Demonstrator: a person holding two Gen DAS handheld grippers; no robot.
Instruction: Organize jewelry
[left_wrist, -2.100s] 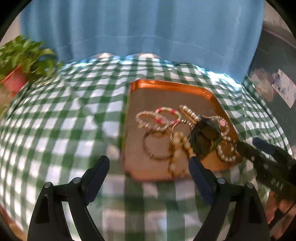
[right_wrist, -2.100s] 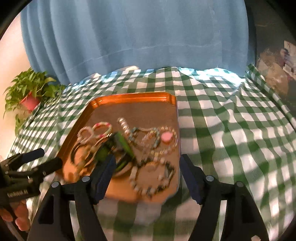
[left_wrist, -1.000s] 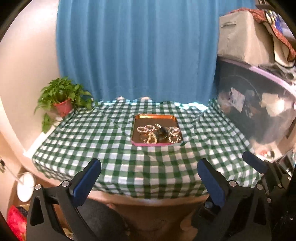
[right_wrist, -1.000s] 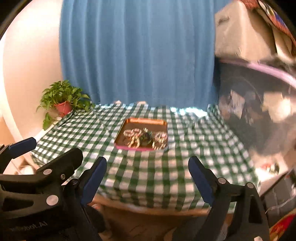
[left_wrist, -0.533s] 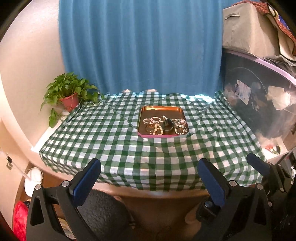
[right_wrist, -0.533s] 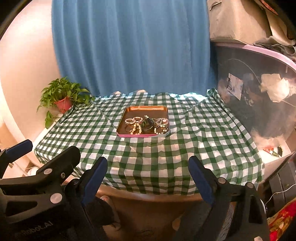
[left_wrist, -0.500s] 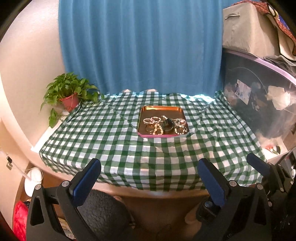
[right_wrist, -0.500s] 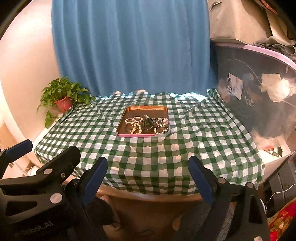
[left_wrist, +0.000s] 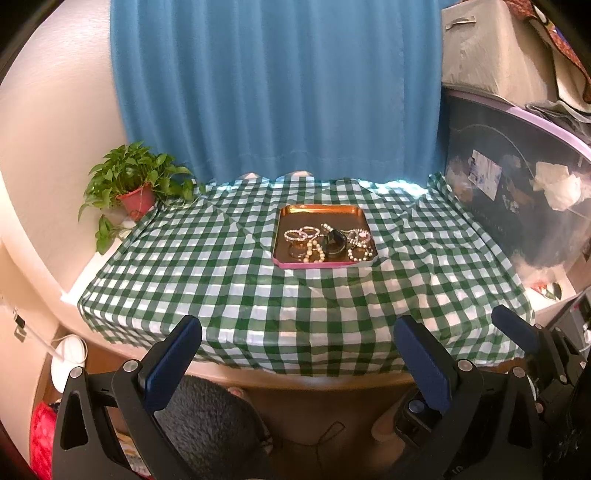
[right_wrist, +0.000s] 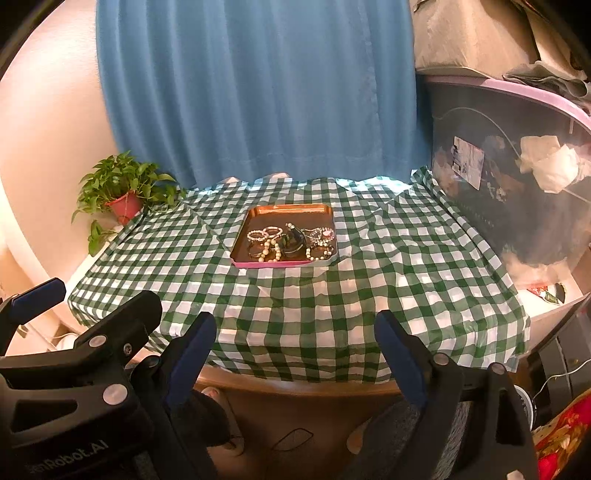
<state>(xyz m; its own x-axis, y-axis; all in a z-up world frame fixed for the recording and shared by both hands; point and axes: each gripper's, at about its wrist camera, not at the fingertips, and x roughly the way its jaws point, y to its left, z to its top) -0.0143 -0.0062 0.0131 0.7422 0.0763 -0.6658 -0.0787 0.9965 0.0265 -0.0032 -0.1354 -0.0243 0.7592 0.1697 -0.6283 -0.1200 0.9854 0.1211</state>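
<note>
An orange tray (left_wrist: 317, 209) (right_wrist: 291, 207) lies in the middle of the green-checked table. In it are several beaded bracelets (left_wrist: 301, 234) (right_wrist: 264, 234), a pearl strand (left_wrist: 314, 254) and a dark round piece (left_wrist: 334, 246) (right_wrist: 291, 242). My left gripper (left_wrist: 297, 328) is open and empty, held back beyond the table's near edge, far from the tray. My right gripper (right_wrist: 295, 321) is likewise open, empty and off the table. One finger of the right gripper (left_wrist: 515, 332) shows at the right of the left wrist view. The left gripper's fingers (right_wrist: 37, 292) show at the lower left of the right wrist view.
A potted plant (left_wrist: 135, 192) stands at the table's far left corner. A blue curtain (left_wrist: 277, 92) hangs behind. A dark storage bin (left_wrist: 517, 192) with boxes on top flanks the right side. The table's near edge (left_wrist: 314, 376) runs just beyond my fingers, with a person's legs below.
Two seconds ago both grippers hovered close over the tray; they have since drawn far back past the table's near edge. In the last half second the views barely shift.
</note>
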